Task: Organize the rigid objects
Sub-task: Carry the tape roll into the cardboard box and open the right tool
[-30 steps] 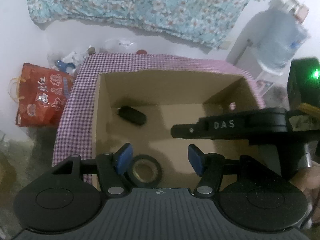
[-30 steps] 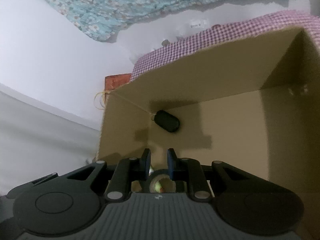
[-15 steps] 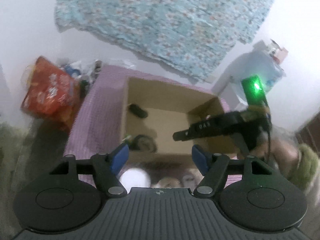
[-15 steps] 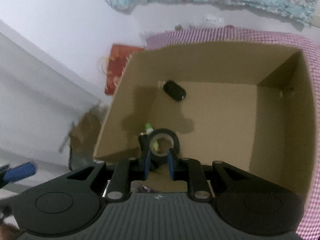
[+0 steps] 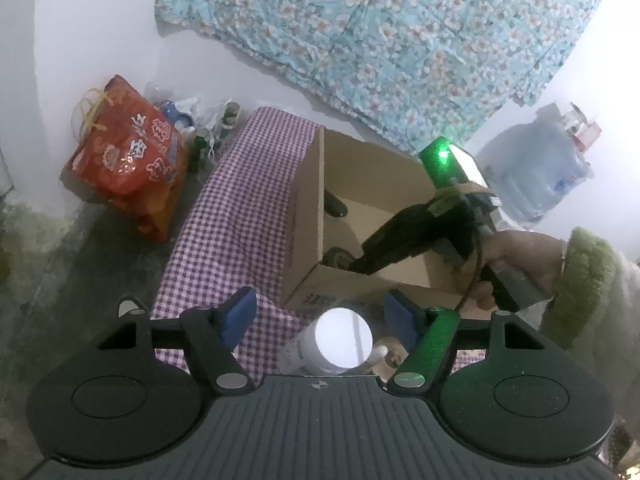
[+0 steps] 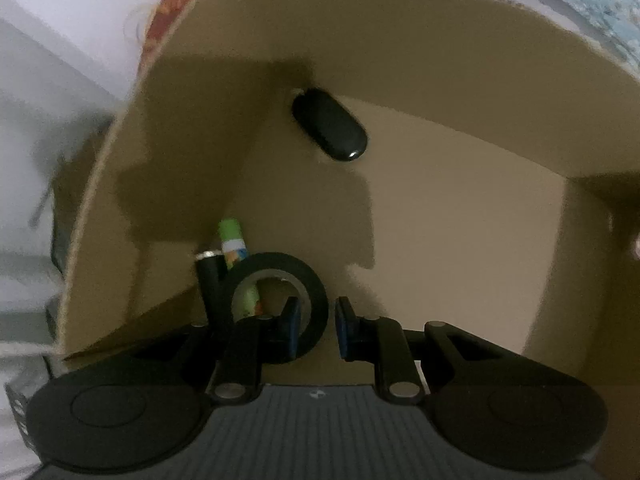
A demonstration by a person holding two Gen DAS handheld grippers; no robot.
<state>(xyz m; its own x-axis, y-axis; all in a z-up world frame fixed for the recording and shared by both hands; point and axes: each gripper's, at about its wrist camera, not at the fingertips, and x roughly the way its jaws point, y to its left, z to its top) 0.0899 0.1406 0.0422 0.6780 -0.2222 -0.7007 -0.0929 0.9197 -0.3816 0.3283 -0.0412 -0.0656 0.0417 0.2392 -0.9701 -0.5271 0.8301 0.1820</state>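
A cardboard box stands on a purple checked cloth. In the right wrist view its inside holds a black tape roll, a green-and-white tube, a black pen-like stick and a black oval case. My right gripper is low inside the box, its narrowly parted jaws straddling the tape roll's rim. It also shows in the left wrist view. My left gripper is open and empty, above a white-capped container in front of the box.
A red printed bag and small bottles lie left of the cloth. A floral blue cloth hangs on the wall behind. A large water jug stands at the right. The floor on the left is dark and rough.
My left gripper pulled back and up out of the box, now in front of it. My right gripper dropped deep into the box beside the tape roll.
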